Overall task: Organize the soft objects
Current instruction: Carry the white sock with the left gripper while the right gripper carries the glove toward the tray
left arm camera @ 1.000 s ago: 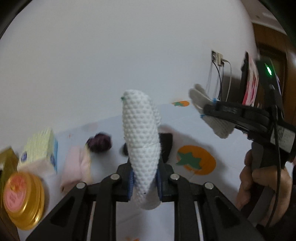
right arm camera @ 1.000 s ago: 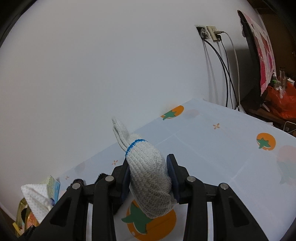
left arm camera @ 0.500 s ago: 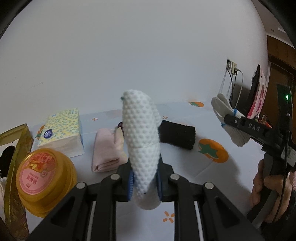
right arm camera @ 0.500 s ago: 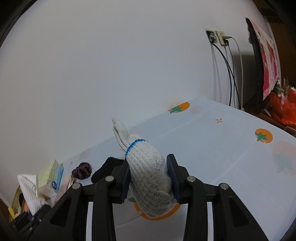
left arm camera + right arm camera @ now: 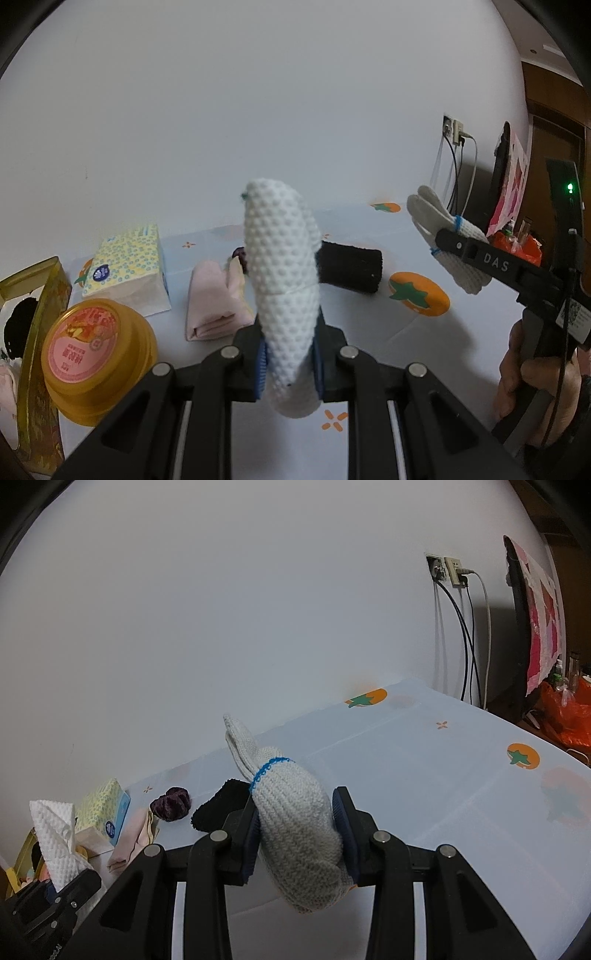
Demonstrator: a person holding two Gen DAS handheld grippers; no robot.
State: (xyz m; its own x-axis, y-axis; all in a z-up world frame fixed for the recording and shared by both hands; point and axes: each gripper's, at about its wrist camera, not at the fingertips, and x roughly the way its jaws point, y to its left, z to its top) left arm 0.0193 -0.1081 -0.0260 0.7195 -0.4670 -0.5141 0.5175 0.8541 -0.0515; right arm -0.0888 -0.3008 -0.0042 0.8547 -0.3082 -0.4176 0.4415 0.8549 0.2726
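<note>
**A:** Anything change in the last second? Both views have swung toward the left of the table: the tissue pack, pink cloth and black roll are now in frame.

**B:** Yeah, looks like both pieces are headed for that pile. The left gripper is pinching the white dotted cloth, which stands up between its pads. The right gripper is clamped on the grey knit glove, cuff pointing up, above the table.

White dotted cloth: you hold it upright, pinched.
Grey knit glove: you hold it, blue-banded cuff up.
</note>
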